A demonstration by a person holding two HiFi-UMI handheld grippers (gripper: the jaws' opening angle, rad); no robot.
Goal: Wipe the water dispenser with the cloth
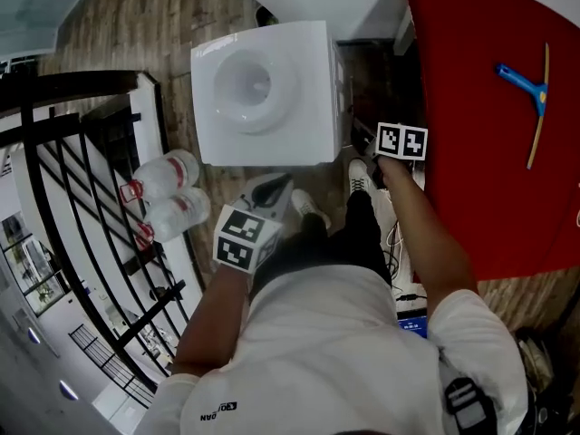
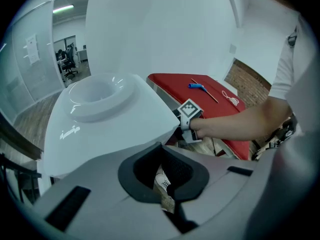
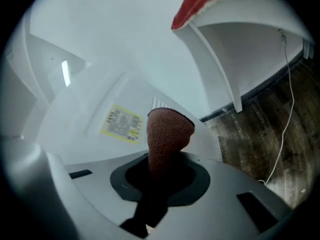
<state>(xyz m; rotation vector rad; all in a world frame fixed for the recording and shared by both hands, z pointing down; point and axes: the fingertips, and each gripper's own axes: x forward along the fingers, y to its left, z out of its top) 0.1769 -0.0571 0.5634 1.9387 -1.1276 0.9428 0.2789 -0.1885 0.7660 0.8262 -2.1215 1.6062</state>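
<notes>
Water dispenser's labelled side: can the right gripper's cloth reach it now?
Probably yes. The right gripper is shut on the cloth, which points at the water dispenser beside its yellow label, with nothing between.

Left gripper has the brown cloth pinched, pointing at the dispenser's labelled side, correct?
No. It is the right gripper that has the brown cloth pinched, pointing at the water dispenser on its labelled side, as the right gripper view shows. The left gripper has nothing between its jaws.

Wood-plank floor [image 1: 172,25], red table [image 1: 489,107], black metal railing [image 1: 72,82], white wall [image 2: 165,29], ceiling strip light [image 2: 62,8]
</notes>
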